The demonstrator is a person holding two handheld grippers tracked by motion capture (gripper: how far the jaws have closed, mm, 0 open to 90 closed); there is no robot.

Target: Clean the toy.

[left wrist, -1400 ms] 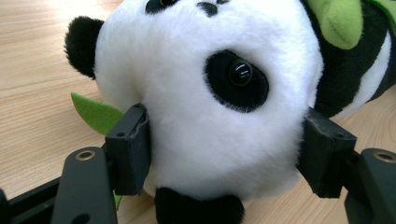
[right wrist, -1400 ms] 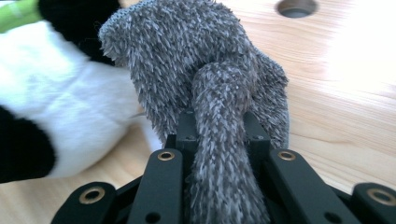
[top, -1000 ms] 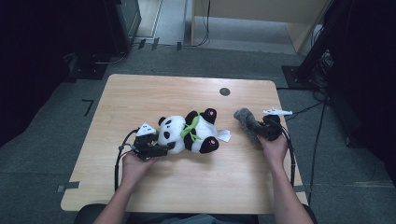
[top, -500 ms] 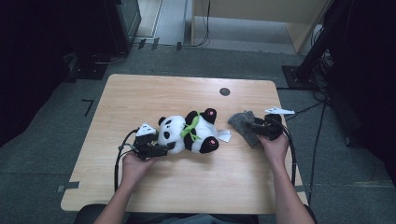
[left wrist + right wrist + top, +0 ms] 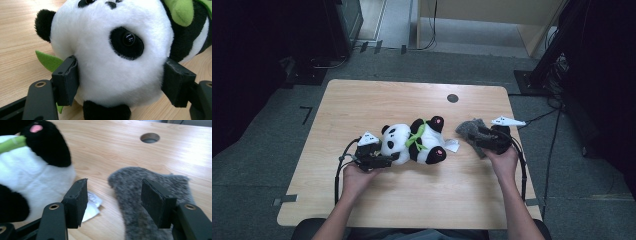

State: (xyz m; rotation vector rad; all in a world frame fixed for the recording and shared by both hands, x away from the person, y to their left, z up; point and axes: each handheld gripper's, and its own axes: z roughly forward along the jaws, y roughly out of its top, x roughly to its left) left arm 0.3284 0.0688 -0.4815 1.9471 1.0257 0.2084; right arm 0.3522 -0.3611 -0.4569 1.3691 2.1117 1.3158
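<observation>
My left gripper (image 5: 120, 82) pinches the panda's head (image 5: 110, 50); my right gripper (image 5: 113, 202), jaws spread, hovers low over the grey cloth (image 5: 147, 195).

A light wooden table (image 5: 377, 105) stands on grey carpet floor (image 5: 262, 130), dark surroundings

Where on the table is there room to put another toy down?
The far half of the table, behind the panda up to the round hole, is bare wood. So is the near strip between the two forearms. The middle is crowded: panda, grey cloth, and both hand-held grippers, left and right.
</observation>
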